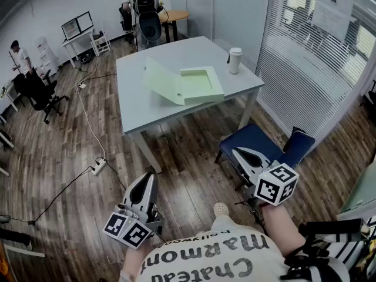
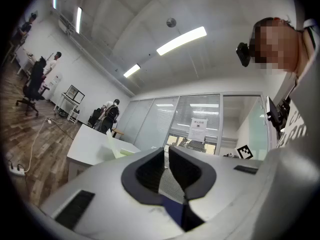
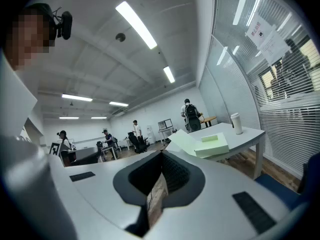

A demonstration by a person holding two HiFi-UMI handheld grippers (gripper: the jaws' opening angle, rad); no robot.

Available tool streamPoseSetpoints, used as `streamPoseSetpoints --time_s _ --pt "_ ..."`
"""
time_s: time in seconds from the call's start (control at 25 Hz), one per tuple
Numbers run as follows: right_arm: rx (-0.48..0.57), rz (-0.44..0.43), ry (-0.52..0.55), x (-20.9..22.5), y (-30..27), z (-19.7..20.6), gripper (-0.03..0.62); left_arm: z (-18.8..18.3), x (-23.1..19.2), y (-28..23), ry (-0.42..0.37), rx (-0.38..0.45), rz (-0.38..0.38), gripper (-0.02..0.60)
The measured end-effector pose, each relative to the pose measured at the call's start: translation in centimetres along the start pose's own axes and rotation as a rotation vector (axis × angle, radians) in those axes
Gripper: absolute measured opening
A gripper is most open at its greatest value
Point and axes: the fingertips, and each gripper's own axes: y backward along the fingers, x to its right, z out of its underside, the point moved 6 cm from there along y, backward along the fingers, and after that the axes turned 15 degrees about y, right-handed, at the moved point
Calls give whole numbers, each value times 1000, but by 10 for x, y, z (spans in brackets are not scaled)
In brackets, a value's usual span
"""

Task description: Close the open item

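A pale green box file (image 1: 201, 86) lies open on the far grey table (image 1: 141, 106), with its lid (image 1: 161, 81) swung left. The left gripper (image 1: 147, 180) and right gripper (image 1: 242, 154) hang near the person, well short of the table, jaws together and empty. The lid looks like light, stiff card (probably best nudged at its free edge).

The box (image 1: 200, 82) lies open on the table (image 1: 141, 104). A cup (image 1: 235, 60) stands near the box, apart.

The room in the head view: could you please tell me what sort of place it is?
Probably an open-plan office: a desk with monitors, a swivel chair, and long blinds.
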Motion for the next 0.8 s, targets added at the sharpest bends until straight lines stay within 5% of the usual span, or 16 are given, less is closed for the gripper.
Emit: streamPoseSetpoints --time_s 0.8 --pt "-27 -43 76 -7 -37 -3 1 -11 -16 -5 -19 16 -42 21"
